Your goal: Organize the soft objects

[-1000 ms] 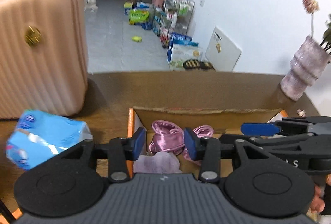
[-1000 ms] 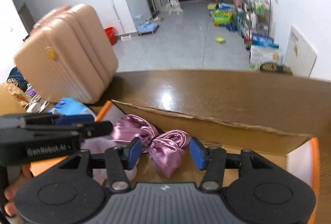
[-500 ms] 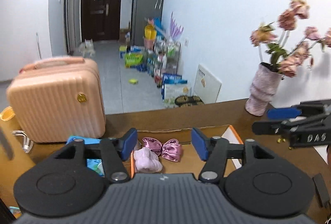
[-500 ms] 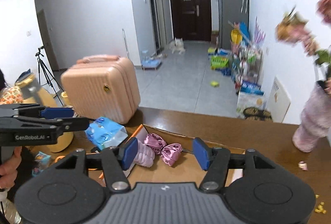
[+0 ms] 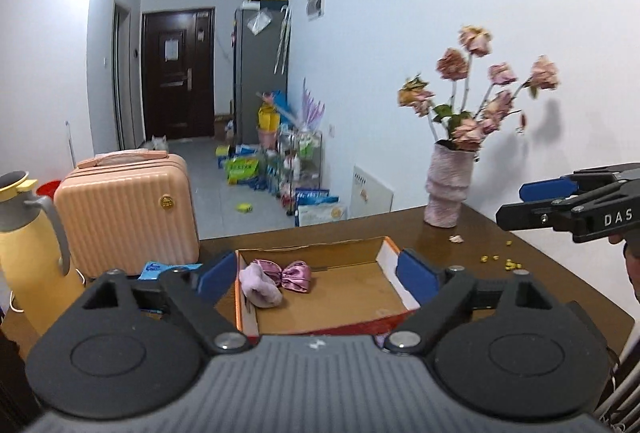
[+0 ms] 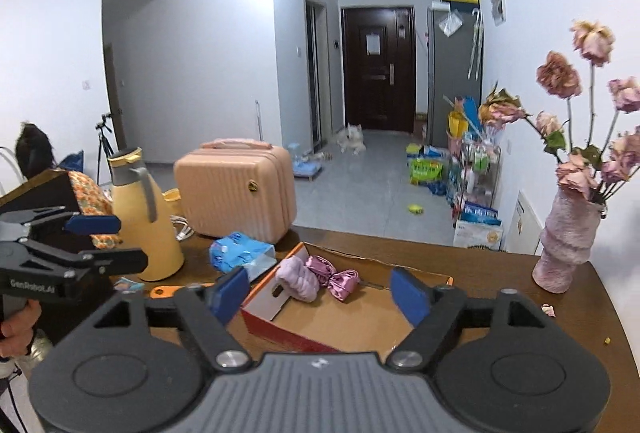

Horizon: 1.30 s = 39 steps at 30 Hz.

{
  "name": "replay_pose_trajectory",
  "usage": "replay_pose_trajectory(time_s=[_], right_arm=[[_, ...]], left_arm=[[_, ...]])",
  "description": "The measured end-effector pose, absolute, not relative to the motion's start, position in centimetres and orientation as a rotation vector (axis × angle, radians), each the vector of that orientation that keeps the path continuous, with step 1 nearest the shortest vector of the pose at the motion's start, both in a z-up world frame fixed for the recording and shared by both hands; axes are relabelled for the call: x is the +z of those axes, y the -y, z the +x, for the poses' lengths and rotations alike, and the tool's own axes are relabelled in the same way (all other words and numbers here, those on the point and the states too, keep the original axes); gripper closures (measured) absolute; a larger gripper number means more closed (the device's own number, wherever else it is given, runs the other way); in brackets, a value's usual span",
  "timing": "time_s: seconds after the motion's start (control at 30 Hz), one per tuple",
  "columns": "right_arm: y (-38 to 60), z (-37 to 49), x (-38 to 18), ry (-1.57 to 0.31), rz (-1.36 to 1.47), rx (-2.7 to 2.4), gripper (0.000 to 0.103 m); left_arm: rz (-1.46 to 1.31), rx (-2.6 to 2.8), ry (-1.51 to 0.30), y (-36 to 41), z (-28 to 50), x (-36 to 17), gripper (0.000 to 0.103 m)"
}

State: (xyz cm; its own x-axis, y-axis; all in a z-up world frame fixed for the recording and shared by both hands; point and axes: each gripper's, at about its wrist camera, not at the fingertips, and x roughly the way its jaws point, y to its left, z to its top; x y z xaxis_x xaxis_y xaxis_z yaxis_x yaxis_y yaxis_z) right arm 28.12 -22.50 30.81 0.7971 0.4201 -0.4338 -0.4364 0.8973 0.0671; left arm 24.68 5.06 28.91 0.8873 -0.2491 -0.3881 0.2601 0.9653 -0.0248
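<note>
In the far left corner of the cardboard box (image 5: pixel 384 261) lie a shiny pink satin bow (image 5: pixel 295 275) and a fluffy lilac scrunchie (image 5: pixel 260 289), touching. The left gripper (image 5: pixel 316 275) and the right gripper (image 6: pixel 320 293) are opening, both holding nothing.

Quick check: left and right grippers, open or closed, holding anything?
Left gripper: jaws opening, nothing between them.
Right gripper: jaws opening, nothing between them.

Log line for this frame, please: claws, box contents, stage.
left claw: opening, empty | right claw: opening, empty | cardboard box: lilac plush piece and satin bow inside | stage: both released, clear of box
</note>
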Motion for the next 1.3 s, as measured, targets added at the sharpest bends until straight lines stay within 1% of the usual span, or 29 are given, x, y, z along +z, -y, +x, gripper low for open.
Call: replay_pose_trajectory(time_s=[0.03,0.17,0.23,0.3,0.37,0.43,0.53,0.67,0.87,1.1,1.3], right_arm=[[22.8,27.0,30.6,-0.446,-0.034,0.461,0.018],[23.6,21.9,29.2,-0.407,-0.032,0.485,0.017],[23.7,19.5,28.1,-0.382,-0.032,0.504,0.016],[24.2,16.5,26.7,-0.351,-0.029,0.538,0.012],[24.6,13.6,25.0,-0.327,-0.042,0.562,0.011],[25.0,11.0,23.2,-0.290,-0.065,0.578,0.008],[25.6,8.1,20.2,-0.270,-0.047,0.582,0.008],[25.8,5.2,15.9,-0.241,-0.031,0.487,0.008],[26.4,3.0,10.7,-0.272,0.081,0.436,0.008],[25.4,2.2,7.9,-0.273,0.031,0.400,0.007],[24.3,4.1,6.3,-0.289,0.056,0.405,0.007]], left_arm=[[0.029,-0.274,-0.396,-5.1,23.6,28.6,0.013],[0.038,-0.285,-0.362,-5.4,18.6,26.8,0.009],[0.047,-0.276,-0.313,-5.8,15.6,25.5,0.006],[0.082,-0.274,-0.249,-6.0,12.7,24.1,0.001],[0.106,-0.269,-0.202,-6.3,9.9,22.1,0.001],[0.097,-0.274,-0.192,-6.7,8.0,20.4,0.001],[0.051,-0.279,-0.194,-7.6,5.7,17.1,0.000],[0.057,-0.198,-0.222,-8.0,3.7,13.0,0.000],[-0.035,-0.159,-0.269,-9.4,1.9,9.9,0.000],[-0.031,-0.124,-0.310,-9.5,2.4,7.8,0.000],[-0.060,-0.107,-0.369,-9.4,4.4,5.4,0.000]])
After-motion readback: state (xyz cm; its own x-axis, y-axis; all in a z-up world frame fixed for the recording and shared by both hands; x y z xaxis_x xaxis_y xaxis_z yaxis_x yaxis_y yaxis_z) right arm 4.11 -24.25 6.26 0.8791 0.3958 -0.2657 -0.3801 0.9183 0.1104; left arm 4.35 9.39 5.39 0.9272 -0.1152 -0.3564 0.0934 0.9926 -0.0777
